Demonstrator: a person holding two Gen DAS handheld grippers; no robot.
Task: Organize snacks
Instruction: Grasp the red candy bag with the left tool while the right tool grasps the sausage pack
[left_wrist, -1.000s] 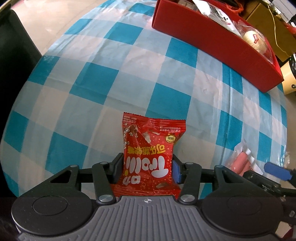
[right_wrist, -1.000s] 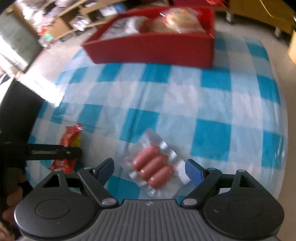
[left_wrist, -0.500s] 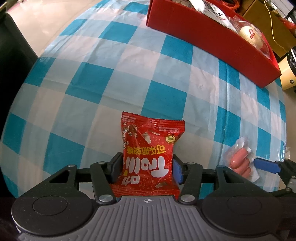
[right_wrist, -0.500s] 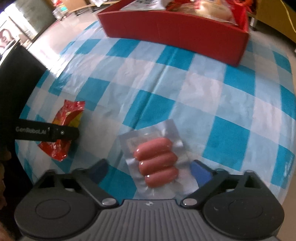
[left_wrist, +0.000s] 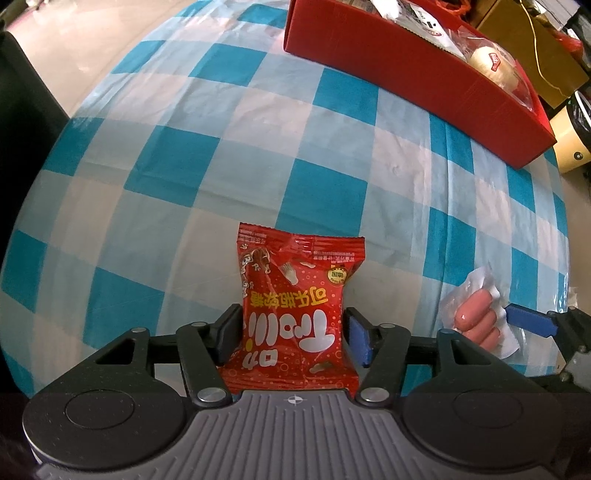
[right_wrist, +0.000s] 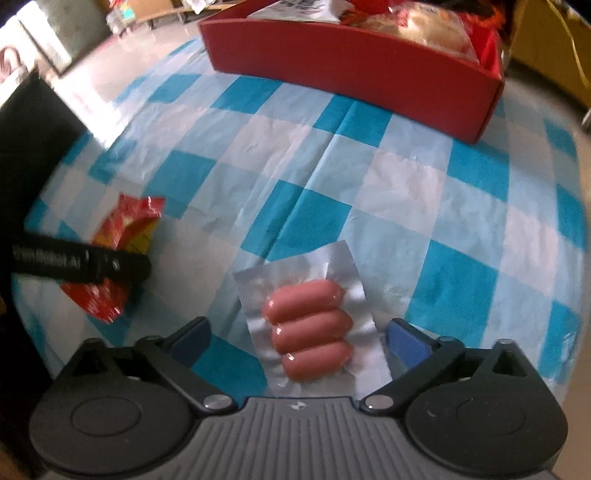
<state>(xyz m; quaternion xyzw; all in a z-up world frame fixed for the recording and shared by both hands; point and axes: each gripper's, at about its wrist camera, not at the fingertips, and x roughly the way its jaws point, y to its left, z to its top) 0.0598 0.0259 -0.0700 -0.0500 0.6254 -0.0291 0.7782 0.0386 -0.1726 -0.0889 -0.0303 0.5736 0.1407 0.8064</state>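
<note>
Left gripper (left_wrist: 291, 332): fingers still pinching the red snack packet (left_wrist: 295, 314) on the counter (left_wrist: 221, 147).
Right gripper (right_wrist: 297, 339): fingers wide, closing in around the sausage pack (right_wrist: 308, 332).
Meaning: both are nearing transfer to the red tray (right_wrist: 351, 62).

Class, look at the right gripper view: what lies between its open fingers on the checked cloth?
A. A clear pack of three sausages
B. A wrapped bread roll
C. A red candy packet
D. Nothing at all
A: the sausage pack lies on the tablecloth between the spread fingers of the right gripper, which do not touch it.
</note>
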